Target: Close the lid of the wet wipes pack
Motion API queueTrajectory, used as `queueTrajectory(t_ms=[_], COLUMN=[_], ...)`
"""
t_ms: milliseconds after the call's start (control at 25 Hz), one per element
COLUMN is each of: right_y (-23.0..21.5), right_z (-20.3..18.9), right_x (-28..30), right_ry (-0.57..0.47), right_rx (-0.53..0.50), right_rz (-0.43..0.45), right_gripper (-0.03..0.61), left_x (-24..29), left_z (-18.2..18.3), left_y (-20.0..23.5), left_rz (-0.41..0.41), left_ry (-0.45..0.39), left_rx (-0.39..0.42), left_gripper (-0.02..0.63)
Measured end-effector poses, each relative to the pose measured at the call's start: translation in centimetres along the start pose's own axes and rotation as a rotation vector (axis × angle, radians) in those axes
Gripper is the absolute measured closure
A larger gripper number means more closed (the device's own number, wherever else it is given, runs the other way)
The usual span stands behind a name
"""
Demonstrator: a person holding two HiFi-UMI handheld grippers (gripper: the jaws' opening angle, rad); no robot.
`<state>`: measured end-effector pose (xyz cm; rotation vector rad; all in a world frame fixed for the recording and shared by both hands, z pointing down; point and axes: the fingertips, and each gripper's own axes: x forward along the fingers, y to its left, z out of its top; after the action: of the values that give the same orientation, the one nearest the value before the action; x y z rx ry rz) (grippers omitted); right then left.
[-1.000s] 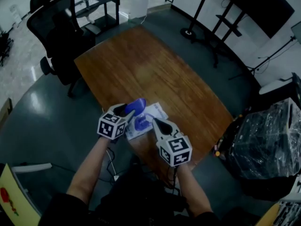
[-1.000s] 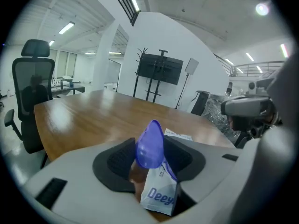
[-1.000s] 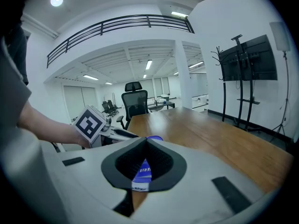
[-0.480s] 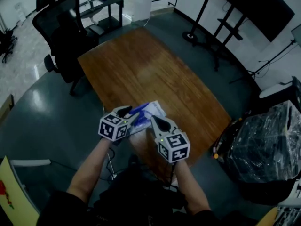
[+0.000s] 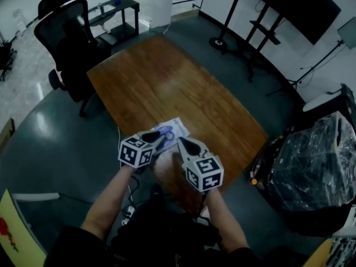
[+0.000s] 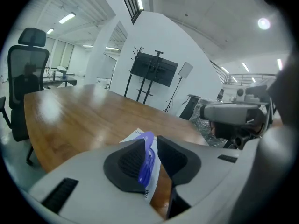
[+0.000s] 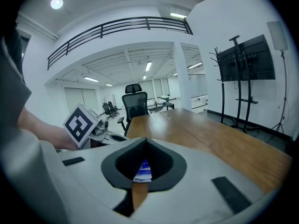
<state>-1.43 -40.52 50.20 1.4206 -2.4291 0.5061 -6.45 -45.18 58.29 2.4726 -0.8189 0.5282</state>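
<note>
Left gripper (image 6: 152,143) jaws closing, purple lid (image 6: 146,158) between them, not yet pinched. Right gripper (image 7: 145,140) jaws tight together. Wipes pack (image 5: 174,129) lying at the counter's (image 5: 167,82) near edge.

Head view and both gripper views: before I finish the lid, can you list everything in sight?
table: one, brown wood, centre of the floor
wet wipes pack: one, white with blue print, on the table's near edge
lid: one, purple, on the pack, between the left jaws
office chair: one, black, on the floor left of the table
side table: one, black, behind the chair
screen on stand: one, black, upper right
wrapped bundle: one, clear plastic over dark contents, floor at right
left hand-held gripper: one, grey, jaws closing around the lid, a gap showing at the right pad
right hand-held gripper: one, grey, jaws together, empty, just short of the pack
</note>
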Motion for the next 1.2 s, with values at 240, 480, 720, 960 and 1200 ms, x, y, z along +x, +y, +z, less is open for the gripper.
queueTrajectory(t_ms=[240, 480, 720, 960, 1200], right_y=[-0.7, -0.8, -0.7, -0.6, -0.4], right_z=[-0.3, -1.5, -1.7, -2.0, -2.3], right_x=[-0.4, -0.1, 0.0, -0.2, -0.7], right_ry=[0.007, 0.033, 0.041, 0.048, 0.052], right_rx=[0.016, 0.027, 0.034, 0.038, 0.04], right_rz=[-0.017, -0.024, -0.031, -0.038, -0.038], right_gripper=[0.569, 0.569, 0.569, 0.569, 0.569], left_x=[1.7, 3.2, 3.7, 3.8, 3.7], left_z=[-2.3, -5.3, -6.2, -6.2, -5.6], left_y=[0.7, 1.3, 1.5, 1.2, 0.8], left_rz=[0.032, 0.058, 0.095, 0.092, 0.083], left_ry=[0.087, 0.168, 0.22, 0.22, 0.19], left_rx=[0.02, 0.066, 0.128, 0.139, 0.121], left_gripper=[0.609, 0.611, 0.614, 0.614, 0.614])
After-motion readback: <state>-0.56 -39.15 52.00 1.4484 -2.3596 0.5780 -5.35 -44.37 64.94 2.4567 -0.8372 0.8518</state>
